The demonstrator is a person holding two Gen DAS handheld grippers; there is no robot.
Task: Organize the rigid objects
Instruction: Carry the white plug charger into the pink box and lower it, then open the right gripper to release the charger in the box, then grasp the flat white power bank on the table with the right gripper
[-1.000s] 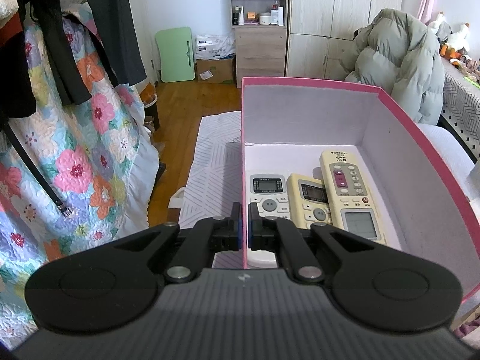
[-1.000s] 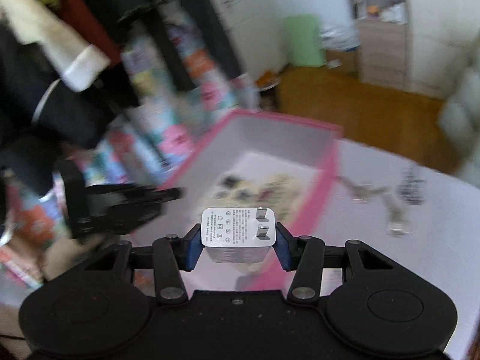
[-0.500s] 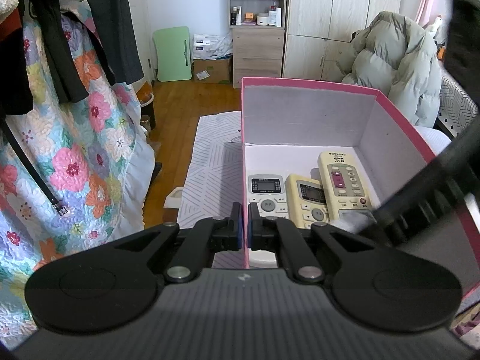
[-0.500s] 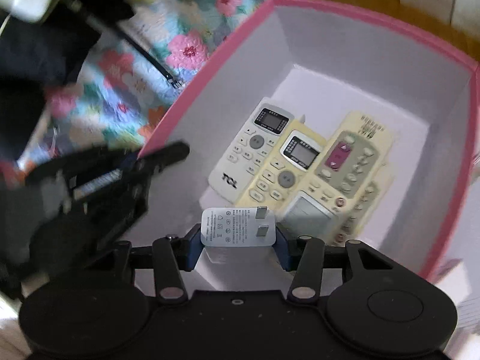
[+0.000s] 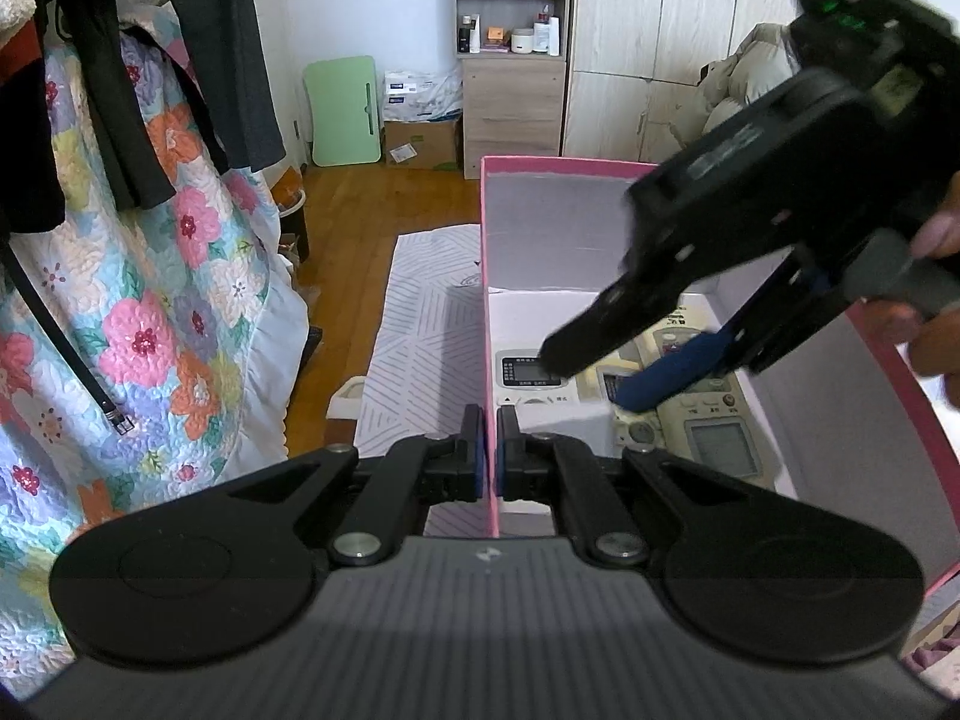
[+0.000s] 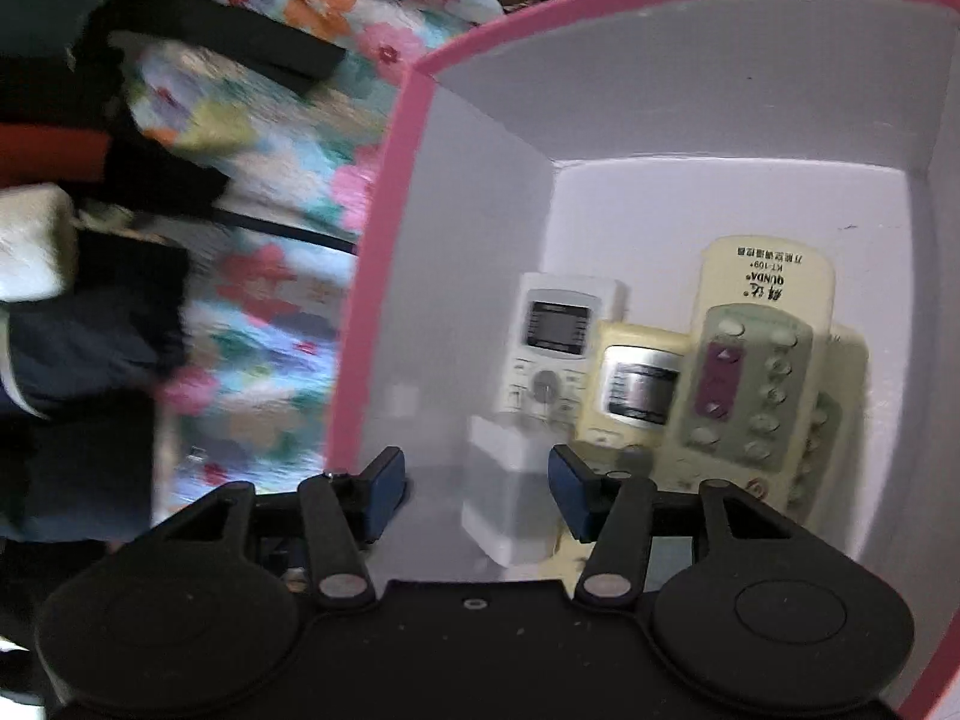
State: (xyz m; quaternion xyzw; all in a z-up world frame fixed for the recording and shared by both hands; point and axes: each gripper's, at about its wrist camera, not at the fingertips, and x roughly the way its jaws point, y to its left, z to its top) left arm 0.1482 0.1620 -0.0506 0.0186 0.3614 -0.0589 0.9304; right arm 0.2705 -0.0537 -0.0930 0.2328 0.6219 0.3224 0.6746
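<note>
Right now it's the drop-off step: the right gripper is inside the pink box, jaws just been opening, approx. half apart, w/ the white charger between them but no pad pressing on it. Charger sits blurred at the near end of the box floor, beside the left wall, just in front of the remotes. Left gripper has its jaws pinched shut on the box's left wall, steadying it. Next move, I'd judge: lift the right gripper straight out w/o nudging the charger, then go for another item.
</note>
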